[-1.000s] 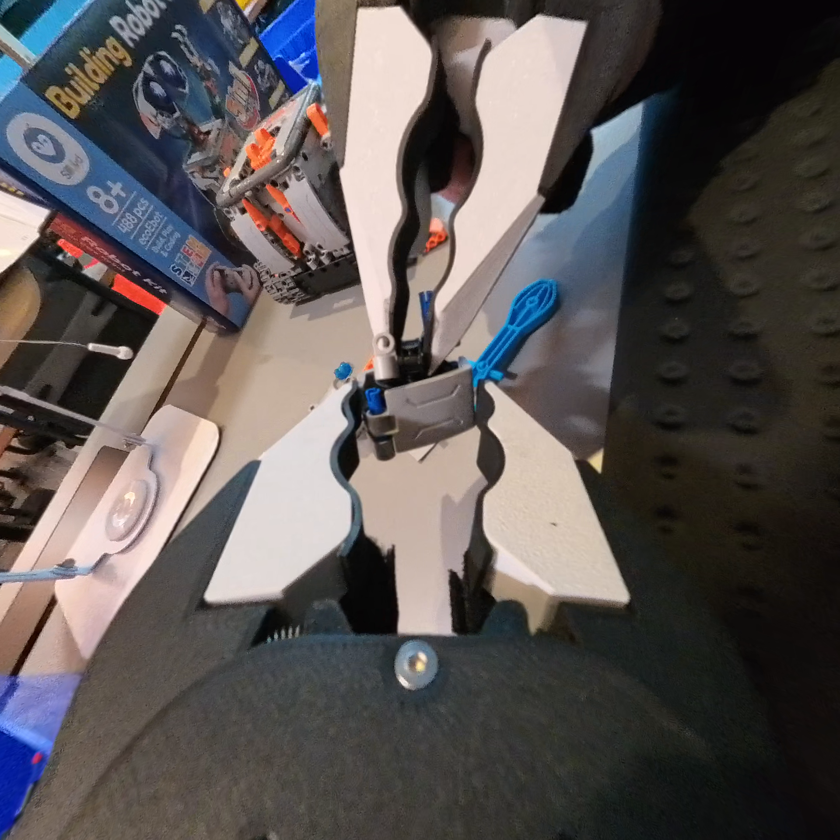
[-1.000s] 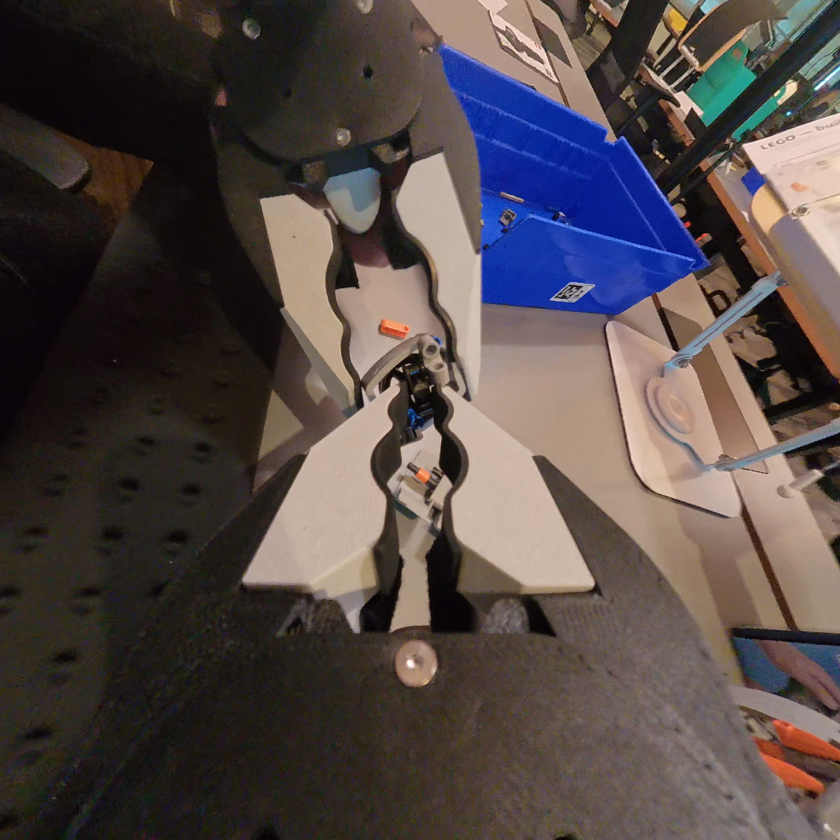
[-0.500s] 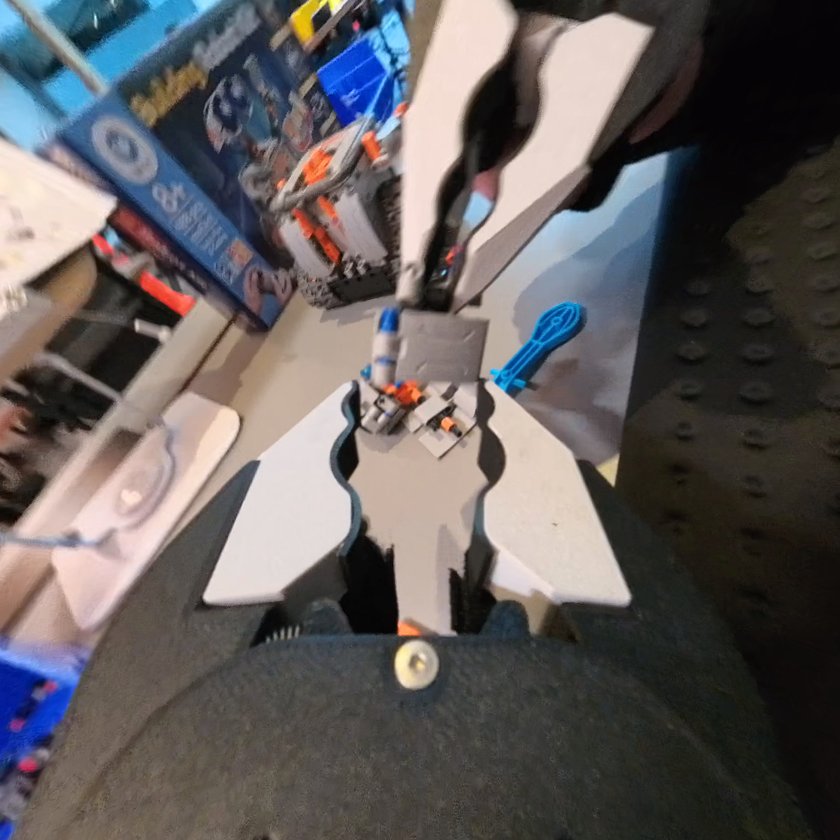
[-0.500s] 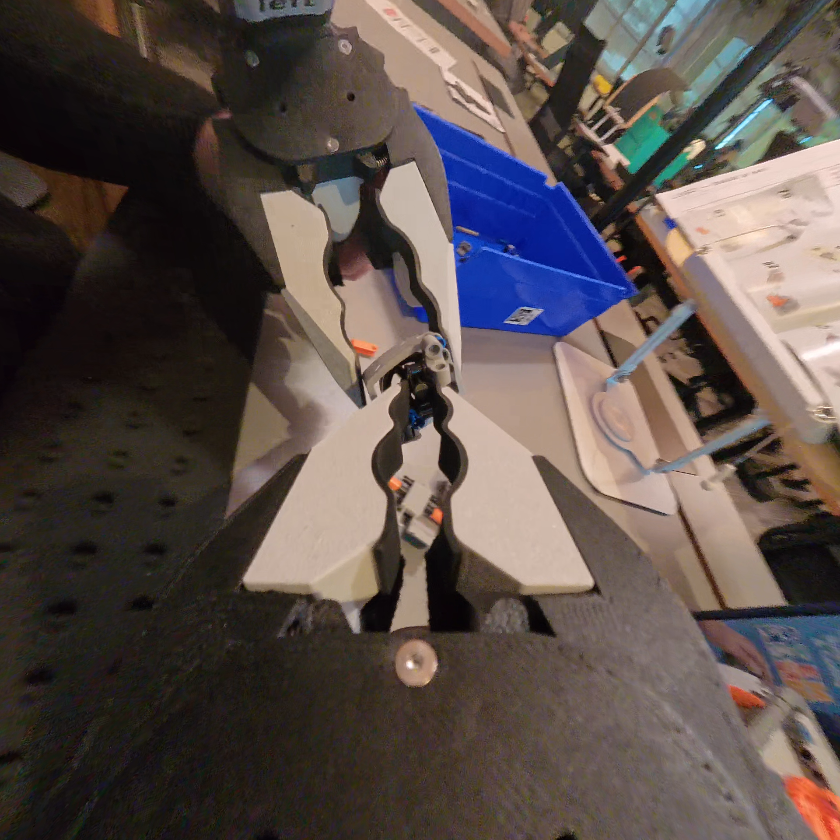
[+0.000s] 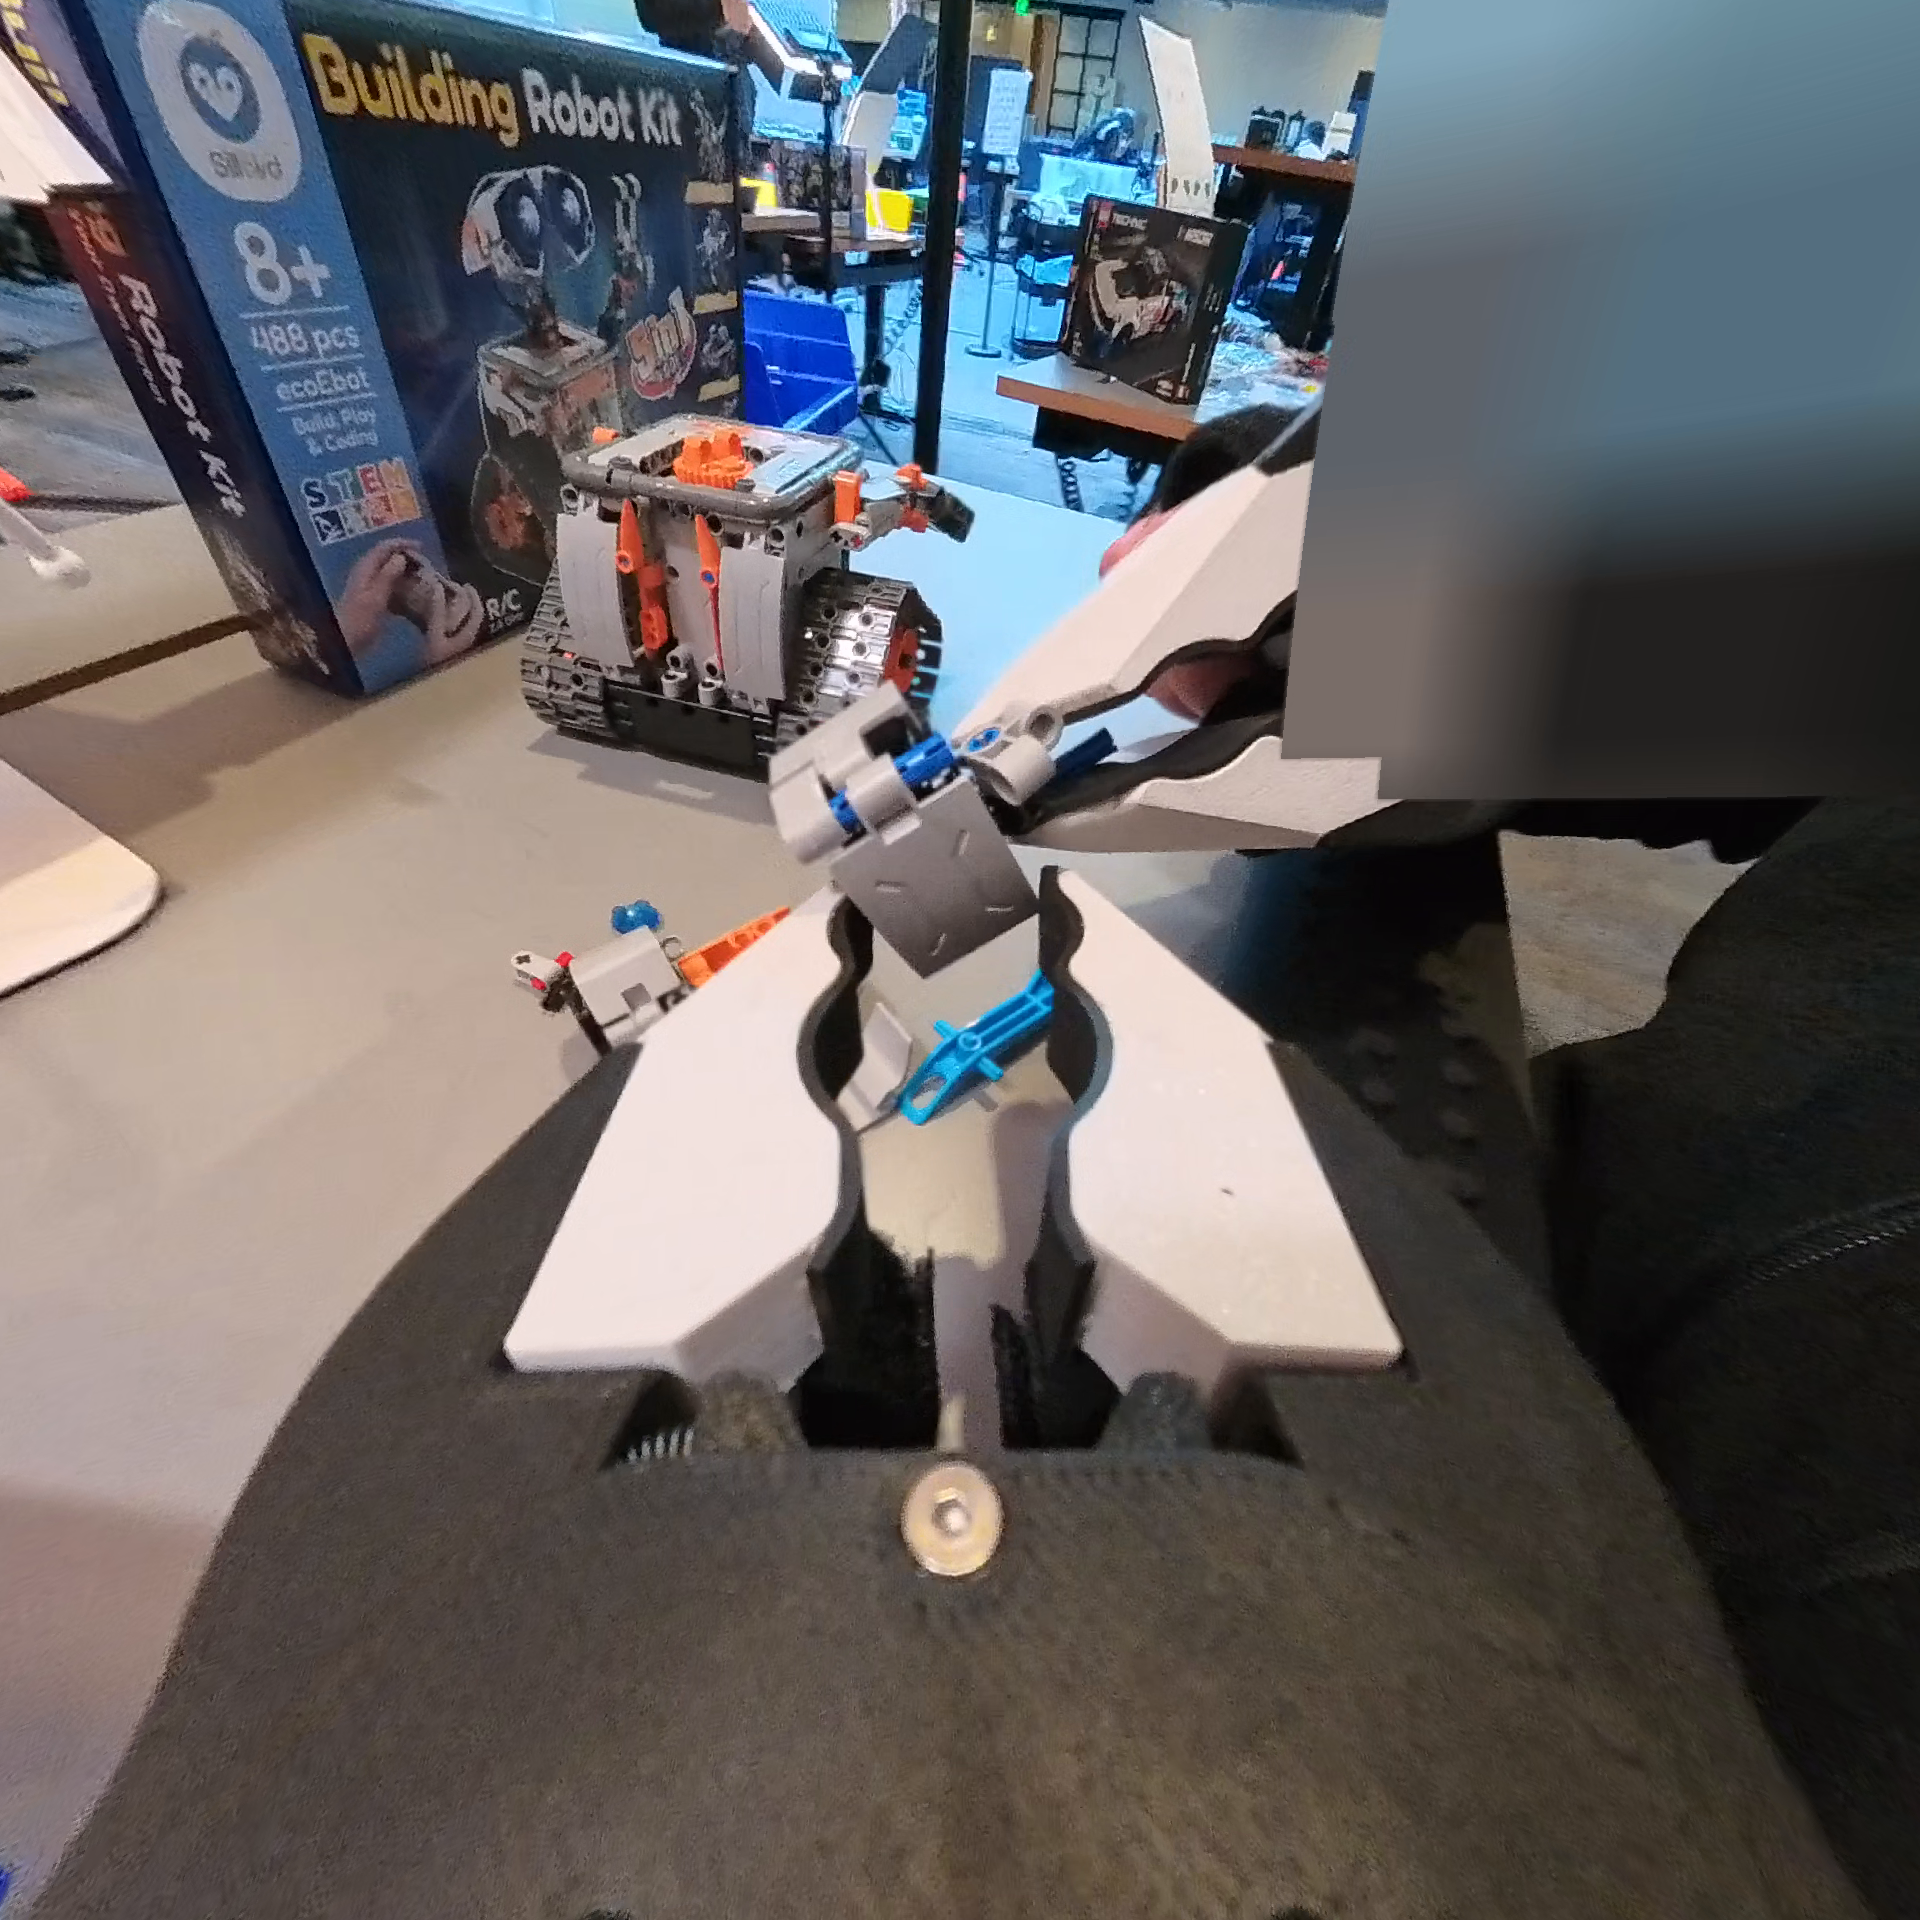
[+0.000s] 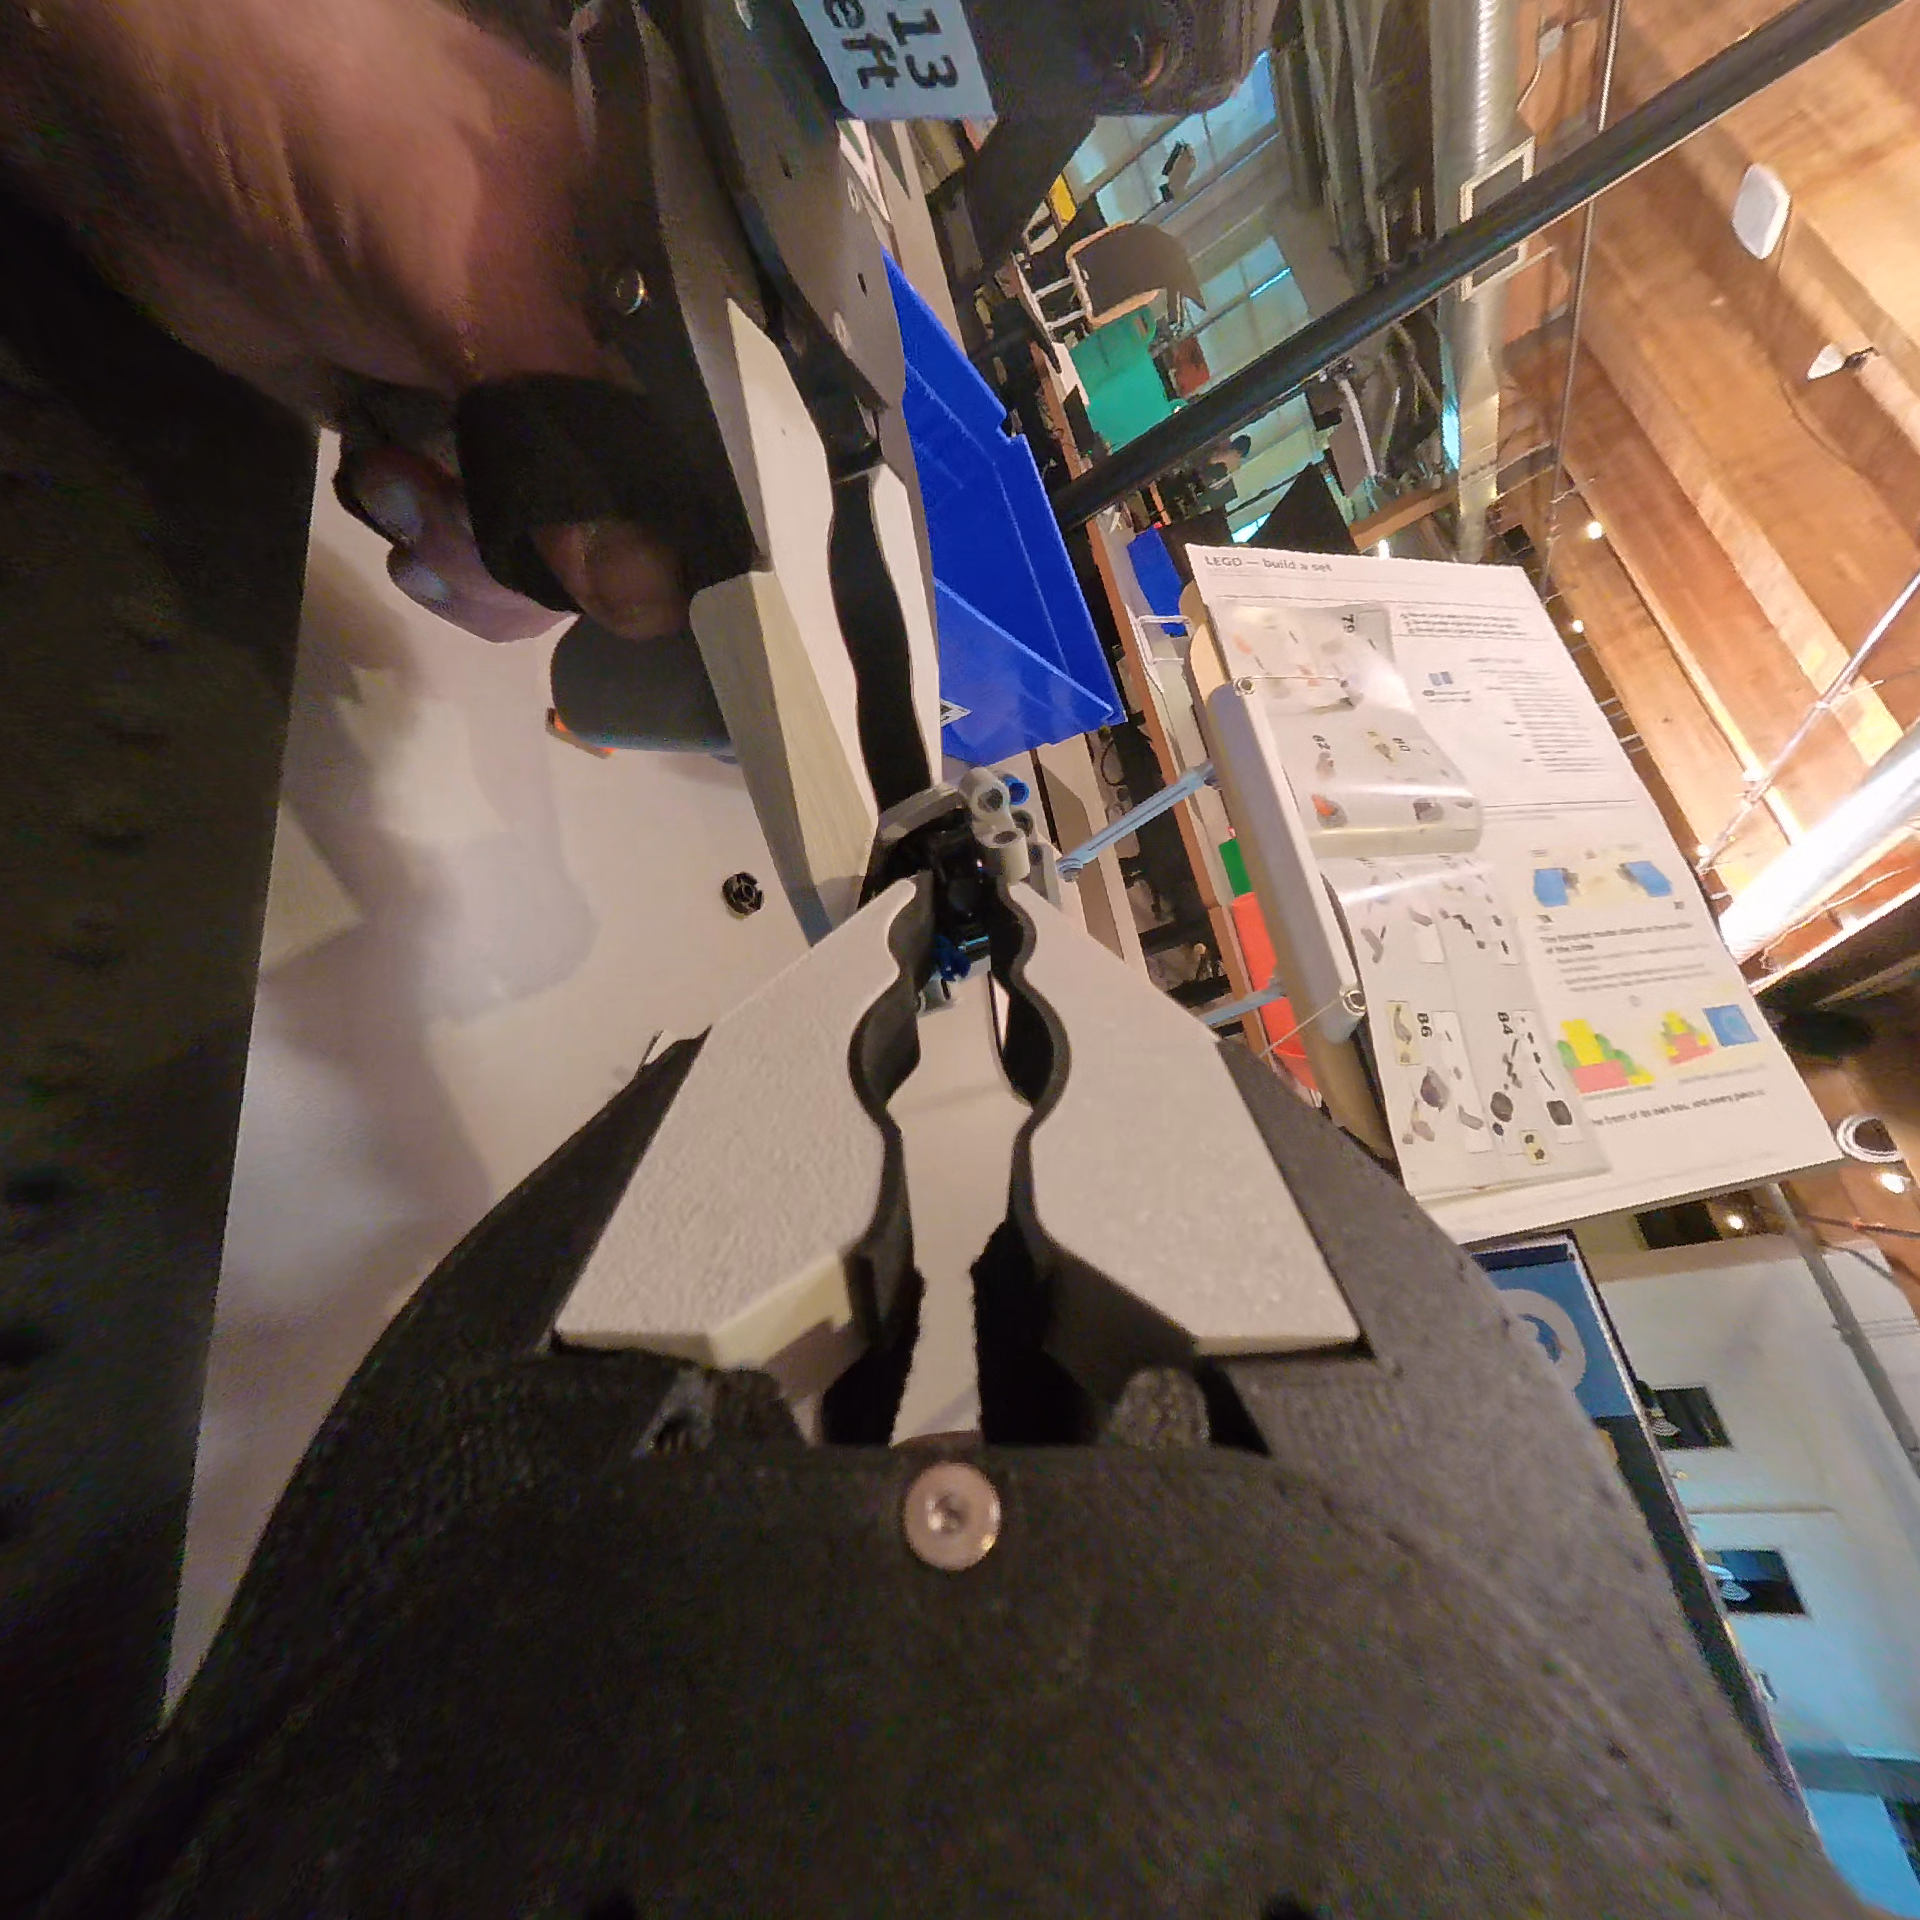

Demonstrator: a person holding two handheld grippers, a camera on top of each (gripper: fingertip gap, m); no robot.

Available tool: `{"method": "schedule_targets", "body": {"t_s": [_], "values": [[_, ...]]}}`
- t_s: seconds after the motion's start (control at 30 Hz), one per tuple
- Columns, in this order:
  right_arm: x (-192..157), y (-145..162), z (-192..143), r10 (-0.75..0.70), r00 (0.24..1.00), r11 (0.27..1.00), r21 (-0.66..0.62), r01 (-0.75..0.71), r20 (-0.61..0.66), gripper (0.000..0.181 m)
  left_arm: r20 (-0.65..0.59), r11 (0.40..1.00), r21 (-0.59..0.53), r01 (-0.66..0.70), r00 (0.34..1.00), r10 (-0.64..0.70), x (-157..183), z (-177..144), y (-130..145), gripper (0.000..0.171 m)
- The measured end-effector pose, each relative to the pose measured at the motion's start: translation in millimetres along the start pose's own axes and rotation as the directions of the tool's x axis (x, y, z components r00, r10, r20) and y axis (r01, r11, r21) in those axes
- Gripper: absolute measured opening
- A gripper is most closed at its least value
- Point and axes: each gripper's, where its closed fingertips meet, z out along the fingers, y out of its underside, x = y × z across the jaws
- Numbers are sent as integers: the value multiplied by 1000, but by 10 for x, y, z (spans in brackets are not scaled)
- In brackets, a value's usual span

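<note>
A small building-block assembly, a grey panel (image 5: 935,883) with grey connectors and blue pins (image 5: 894,790), is held above the table between both grippers. My left gripper (image 5: 940,904) is shut on the lower corner of the grey panel. My right gripper (image 5: 1039,748) comes in from the right and is shut on the assembly's other end, by a blue axle. In the right wrist view, my right gripper (image 6: 964,894) pinches the black and blue part (image 6: 961,920), and the left gripper (image 6: 894,831) meets it from above, held by a hand (image 6: 312,208).
A tracked grey and orange robot model (image 5: 717,582) stands beyond the grippers, in front of a blue kit box (image 5: 364,312). On the table lie a grey and orange subassembly (image 5: 623,977), a blue tool (image 5: 977,1049) and a small black gear (image 6: 742,891). A blue bin (image 6: 987,582) and an instruction sheet (image 6: 1507,831) stand farther off. My left and right fingertips are right by each other.
Both grippers have lifted and turned together with the assembly still held between them. The left view now looks level across the table, and the right gripper enters it from the right instead of the top.
</note>
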Motion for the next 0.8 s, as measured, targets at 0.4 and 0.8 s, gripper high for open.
{"method": "schedule_targets", "body": {"t_s": [0.4, 0.8], "values": [[107, 39, -108, 243, 959, 964, 69, -255, 146, 6, 70, 984, -103, -145, 986, 153, -201, -183, 110, 23], [-790, 388, -142, 377, 677, 926, -260, -273, 632, 7, 58, 972, -225, -73, 994, 89, -284, -316, 415, 24]]}}
